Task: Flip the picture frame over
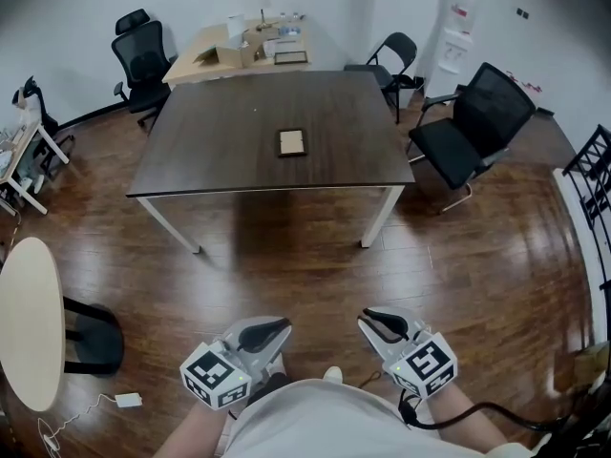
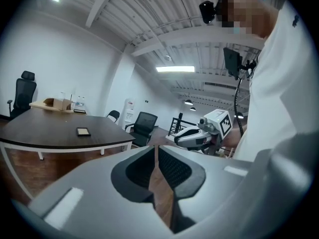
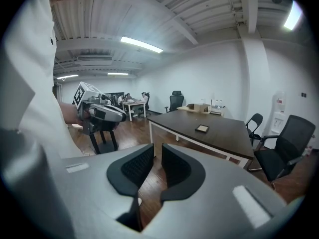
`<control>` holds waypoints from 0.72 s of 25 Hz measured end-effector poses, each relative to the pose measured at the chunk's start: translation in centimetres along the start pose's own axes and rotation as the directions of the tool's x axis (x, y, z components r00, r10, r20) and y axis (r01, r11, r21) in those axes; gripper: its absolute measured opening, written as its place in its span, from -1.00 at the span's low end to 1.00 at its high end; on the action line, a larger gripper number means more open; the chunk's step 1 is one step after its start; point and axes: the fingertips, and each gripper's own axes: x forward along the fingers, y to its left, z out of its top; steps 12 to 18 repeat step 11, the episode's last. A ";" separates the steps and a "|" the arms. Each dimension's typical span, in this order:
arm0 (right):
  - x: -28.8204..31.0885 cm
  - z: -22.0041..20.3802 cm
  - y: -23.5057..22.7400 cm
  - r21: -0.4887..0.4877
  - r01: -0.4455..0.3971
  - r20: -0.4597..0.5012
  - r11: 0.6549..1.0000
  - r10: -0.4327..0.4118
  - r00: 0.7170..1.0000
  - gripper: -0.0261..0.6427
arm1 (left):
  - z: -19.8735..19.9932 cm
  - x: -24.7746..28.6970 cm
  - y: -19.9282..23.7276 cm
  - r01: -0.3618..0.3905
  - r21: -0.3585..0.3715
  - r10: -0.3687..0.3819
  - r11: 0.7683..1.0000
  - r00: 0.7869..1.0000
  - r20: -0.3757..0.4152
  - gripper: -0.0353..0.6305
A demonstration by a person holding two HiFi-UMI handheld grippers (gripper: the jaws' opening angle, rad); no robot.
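A small picture frame (image 1: 292, 142) with a dark border lies flat near the middle of the dark brown table (image 1: 210, 156), far ahead of me. Both grippers hang low beside my body, well short of the table. My left gripper (image 1: 280, 329) is shut and holds nothing. My right gripper (image 1: 368, 317) is likewise shut and holds nothing. The left gripper view shows its jaws (image 2: 155, 151) together, the frame (image 2: 83, 131) small on the table and the other gripper (image 2: 199, 136) alongside. In the right gripper view its pads (image 3: 157, 148) sit close together, with the frame (image 3: 202, 128) far beyond.
Black office chairs stand right of the table (image 1: 474, 127), behind it (image 1: 393, 57) and at the back left (image 1: 143, 53). A lighter desk with boxes (image 1: 239, 46) adjoins the far side. A round pale table (image 1: 29, 322) is at my left, a water dispenser (image 1: 456, 31) at the back right.
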 end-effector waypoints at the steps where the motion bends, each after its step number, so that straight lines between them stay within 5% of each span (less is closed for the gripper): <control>1: -0.1 0.1 0.1 -0.004 -0.003 0.004 1.000 0.003 1.000 -0.77 | -0.1 -0.1 -0.2 -0.001 -0.001 0.001 1.000 1.000 0.000 -0.82; 18: 0.6 0.4 1.3 -0.026 -0.052 0.001 0.998 0.052 0.999 -0.77 | -0.5 -1.0 -0.1 -0.035 0.003 0.035 0.999 0.999 -0.008 -0.82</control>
